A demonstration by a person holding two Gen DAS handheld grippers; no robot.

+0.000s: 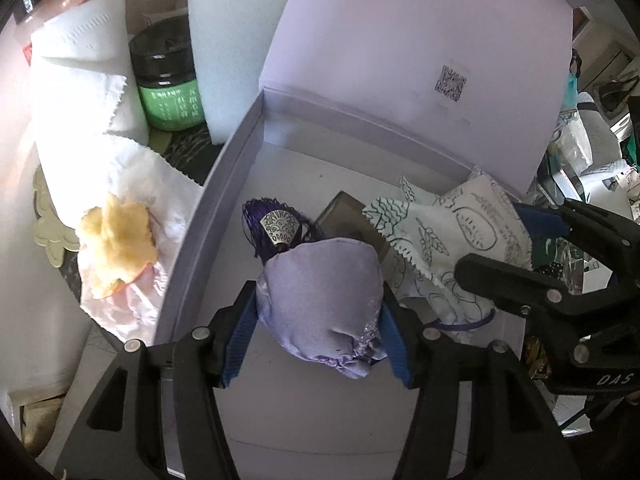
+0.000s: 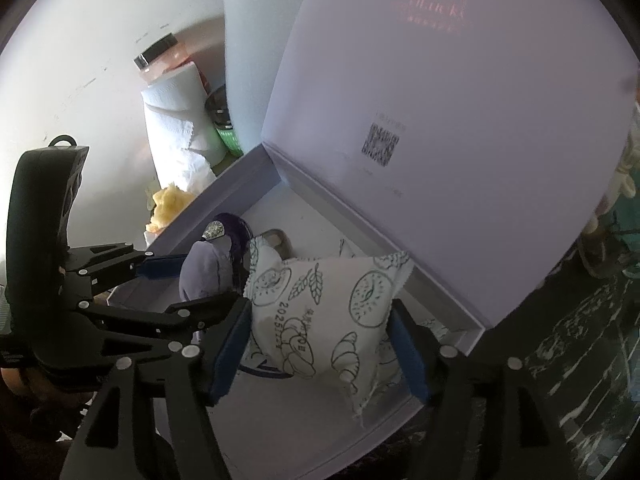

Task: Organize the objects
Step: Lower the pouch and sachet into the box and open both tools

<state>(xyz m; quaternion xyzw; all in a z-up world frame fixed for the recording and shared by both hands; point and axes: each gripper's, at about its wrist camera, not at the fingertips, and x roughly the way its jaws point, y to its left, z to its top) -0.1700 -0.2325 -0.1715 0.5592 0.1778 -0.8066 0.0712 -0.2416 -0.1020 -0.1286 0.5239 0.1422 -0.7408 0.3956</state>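
**Two grippers, two soft packets over an open lilac box**

The left wrist view shows most clearly the left gripper pinching a plump lilac satin pouch between its blue ribbed pads. The pouch is smooth and rounded, gathered at its near end, with a dark purple tassel and an engraved fan-shaped metal charm at its 12 o'clock. It hangs over the floor of the box, a shallow lilac cardboard tray whose lid stands upright at 12 o'clock and carries a small square code.

Only this view shows plainly, left of the box at 9 o'clock, a bitten apple core lying on crumpled white paper towel, with a green-labelled dark jar behind it at 11 o'clock.

The right wrist view shows the right gripper clamped on a white packet with zigzag-cut edges, printed with line drawings of doughnuts and croissants. It is puffy and pillow-shaped, held over the box's near right part. The pouch sits at its 9 o'clock. A dark marbled bench shows at 3 o'clock.
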